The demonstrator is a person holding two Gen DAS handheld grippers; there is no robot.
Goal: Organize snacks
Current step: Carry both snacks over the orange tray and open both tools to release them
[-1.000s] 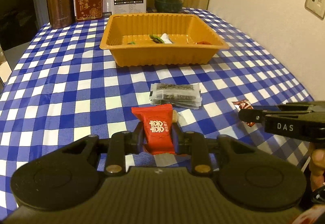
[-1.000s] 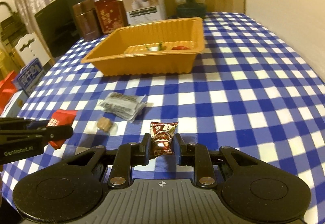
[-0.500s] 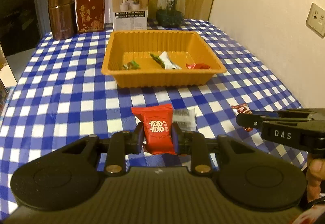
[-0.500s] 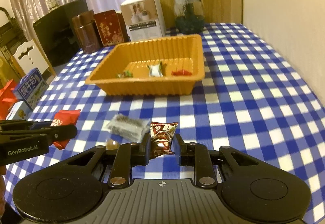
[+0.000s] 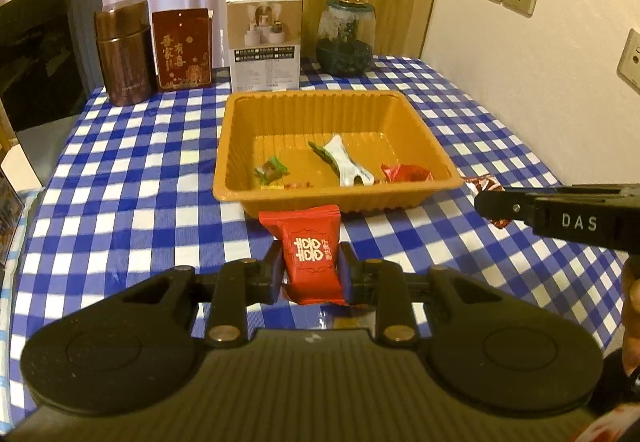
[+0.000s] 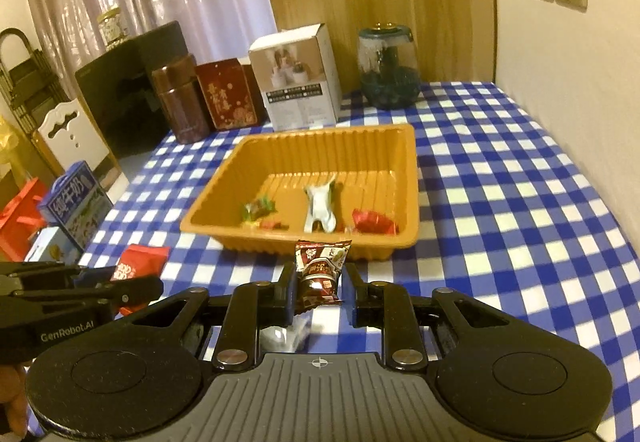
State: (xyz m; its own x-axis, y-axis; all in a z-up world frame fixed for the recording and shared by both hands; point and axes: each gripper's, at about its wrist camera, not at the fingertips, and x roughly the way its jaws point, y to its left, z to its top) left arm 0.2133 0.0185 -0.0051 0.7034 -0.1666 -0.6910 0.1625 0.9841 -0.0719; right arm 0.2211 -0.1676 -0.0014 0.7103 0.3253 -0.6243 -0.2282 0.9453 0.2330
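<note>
The left gripper (image 5: 310, 270) is clenched on a red packet (image 5: 310, 250), which stands upright between its fingers with most of its body above and ahead of the tips. The right gripper (image 6: 320, 290) looks to hold a brown packet (image 6: 320, 270), though a gap shows between that packet and the right-hand finger, so whether the grip is firm I cannot tell. Both packets hang in the air short of the orange tray (image 5: 400, 197), whose near wall lies just ahead of both pairs of fingers. Inside the tray, beyond the tips, lie a white wrapper (image 5: 346, 165), a red wrapper (image 5: 406, 173) and a small green candy (image 5: 274, 169). The main risk is an early release: neither packet appears to have crossed the near rim, so letting go now would probably drop it on the checked tablecloth (image 5: 140, 169) or bounce it off the wall. The brown packet is the more doubtful one; if the grip on it is loose, a quick forward move could let it slip out before the tray. The two grippers are also close side by side, the right one just beside the left one's right finger, so reaching in together could knock them against each other or nudge the light tray away. Coming in too low would catch the rim with the fingertips.
</note>
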